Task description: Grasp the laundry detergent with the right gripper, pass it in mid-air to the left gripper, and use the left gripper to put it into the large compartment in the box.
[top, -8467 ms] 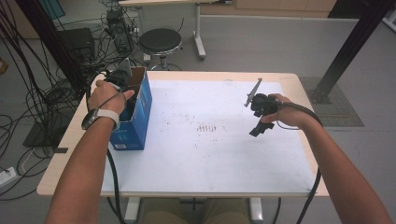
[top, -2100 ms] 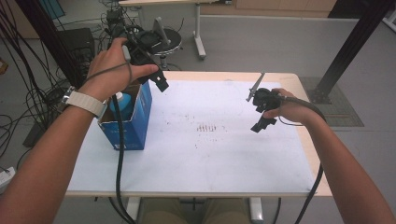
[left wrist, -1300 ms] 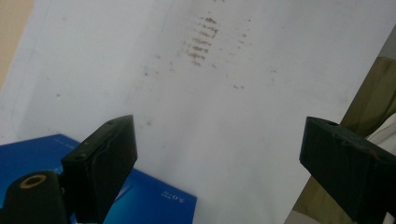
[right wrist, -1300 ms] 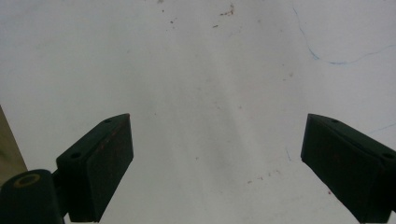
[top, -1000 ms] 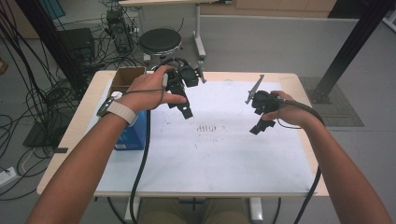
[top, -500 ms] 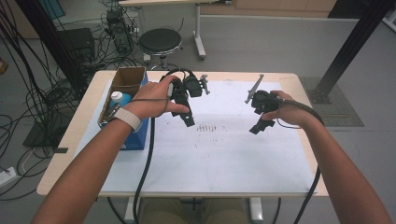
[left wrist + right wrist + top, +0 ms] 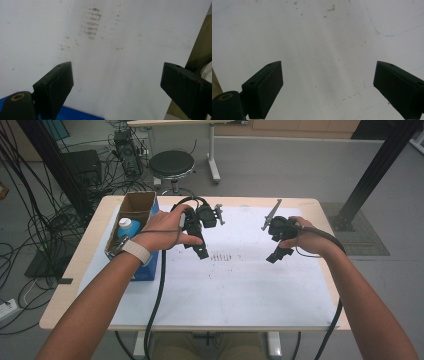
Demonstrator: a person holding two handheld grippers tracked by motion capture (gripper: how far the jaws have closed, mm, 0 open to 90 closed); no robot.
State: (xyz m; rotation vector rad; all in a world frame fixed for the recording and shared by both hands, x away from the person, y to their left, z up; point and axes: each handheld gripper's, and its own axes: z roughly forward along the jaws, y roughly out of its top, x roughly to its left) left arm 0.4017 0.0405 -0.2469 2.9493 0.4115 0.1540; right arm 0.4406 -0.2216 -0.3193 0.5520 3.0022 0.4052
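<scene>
My left gripper [image 7: 200, 246] hangs over the white sheet [image 7: 240, 290] just right of the blue box [image 7: 150, 268], jaws pointing down at the table. In the left gripper view its jaws [image 7: 116, 72] stand wide apart with nothing between them, above faint brown marks [image 7: 91, 23]; a corner of the blue box [image 7: 75, 115] shows at the bottom. My right gripper [image 7: 278, 254] hovers over the right half of the sheet. Its jaws [image 7: 328, 71] are also wide apart and empty, with bare sheet below them.
The open-topped blue box holds a white bottle with a blue cap [image 7: 128, 227] and stands at the table's left. A round black stool [image 7: 171, 164] and tangled cables [image 7: 55, 220] lie beyond the table. A black post [image 7: 372, 175] rises at the right.
My left hand has come away from above the box and swung right and down over the sheet, gripper empty. The right hand has kept still.
</scene>
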